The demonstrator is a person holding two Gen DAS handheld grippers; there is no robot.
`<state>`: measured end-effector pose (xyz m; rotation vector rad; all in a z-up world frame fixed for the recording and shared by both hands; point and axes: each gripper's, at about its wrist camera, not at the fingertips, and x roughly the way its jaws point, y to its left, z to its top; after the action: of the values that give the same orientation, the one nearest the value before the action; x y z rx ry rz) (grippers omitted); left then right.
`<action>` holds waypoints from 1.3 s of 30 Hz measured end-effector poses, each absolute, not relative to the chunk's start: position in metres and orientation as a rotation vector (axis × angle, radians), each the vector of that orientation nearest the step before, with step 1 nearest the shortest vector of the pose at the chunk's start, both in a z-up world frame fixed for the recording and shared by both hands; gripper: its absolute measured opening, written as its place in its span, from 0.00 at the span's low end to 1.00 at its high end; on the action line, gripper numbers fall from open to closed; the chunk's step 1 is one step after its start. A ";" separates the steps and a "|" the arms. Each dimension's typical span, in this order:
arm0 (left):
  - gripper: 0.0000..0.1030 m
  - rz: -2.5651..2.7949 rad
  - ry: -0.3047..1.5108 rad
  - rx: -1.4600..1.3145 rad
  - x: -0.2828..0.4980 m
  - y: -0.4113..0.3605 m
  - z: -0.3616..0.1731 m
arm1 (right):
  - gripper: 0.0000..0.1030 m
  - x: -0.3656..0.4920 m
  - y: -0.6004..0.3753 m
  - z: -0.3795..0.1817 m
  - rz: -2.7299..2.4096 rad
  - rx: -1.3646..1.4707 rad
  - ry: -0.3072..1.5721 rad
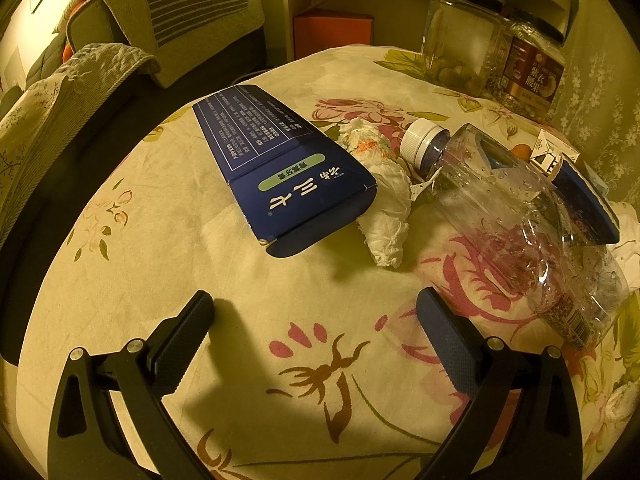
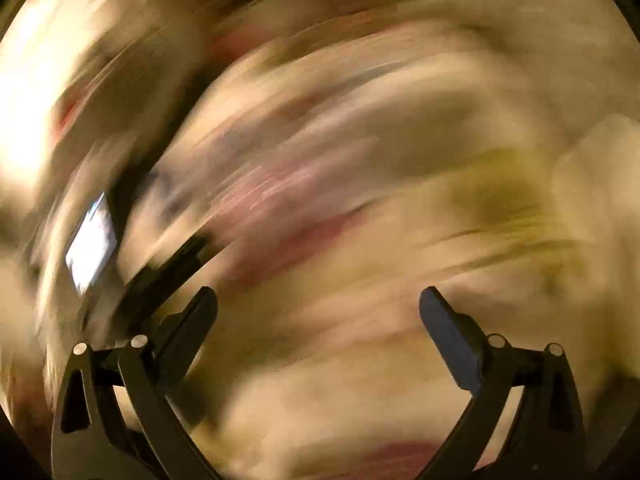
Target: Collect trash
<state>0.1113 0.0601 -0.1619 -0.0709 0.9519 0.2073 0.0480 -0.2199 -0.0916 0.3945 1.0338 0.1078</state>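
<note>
Trash waits on the floral tabletop, both grippers empty

Trash lies in a cluster on the floral tabletop: a flattened dark blue carton, a crumpled tissue touching the carton's right edge, and an empty clear plastic bottle on its side just right of the tissue, its white cap pointing away from the camera. Beyond the bottle a second blue item and a small white pack are partly hidden. Two glass jars stand behind the bottle and do not look like trash.

The left gripper hovers over bare cloth in front of the carton, its jaws spread wide and holding nothing. The right gripper is also released and empty; its view is smeared by motion, so what lies ahead of it cannot be told.

The step in hand is likely a first pick. The carton is nearest the left gripper, but it lies flat, so a good grasp would probably take it across its raised near end, not from above. The tissue would compress easily and suits a simple pinch. The bottle may roll, so closing across its body near the middle seems safest.

The carton carries large white Chinese characters, upside down from here, a pale green label band and a panel of fine print too small to read. The right jar's brown label also bears Chinese characters.
</note>
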 end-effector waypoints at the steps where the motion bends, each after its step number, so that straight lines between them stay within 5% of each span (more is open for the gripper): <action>1: 0.95 0.207 0.952 -0.071 0.111 0.061 -0.162 | 0.95 0.044 -0.222 -0.076 0.119 0.344 0.974; 5: 0.95 0.207 0.952 -0.071 0.111 0.060 -0.162 | 0.94 0.030 -0.188 -0.060 0.165 0.146 0.898; 16: 0.95 0.207 0.951 -0.070 0.111 0.061 -0.162 | 0.94 0.045 -0.163 -0.122 0.131 0.067 1.073; 23: 0.95 0.207 0.951 -0.071 0.111 0.060 -0.162 | 0.94 0.041 -0.122 -0.155 0.104 -0.117 1.011; 39: 0.95 0.207 0.951 -0.070 0.112 0.060 -0.161 | 0.95 0.049 -0.113 -0.157 0.099 -0.072 0.942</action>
<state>0.1115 0.0601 -0.1613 -0.0704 0.9513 0.2069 0.0493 -0.1125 -0.1573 -0.0720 0.9417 0.0990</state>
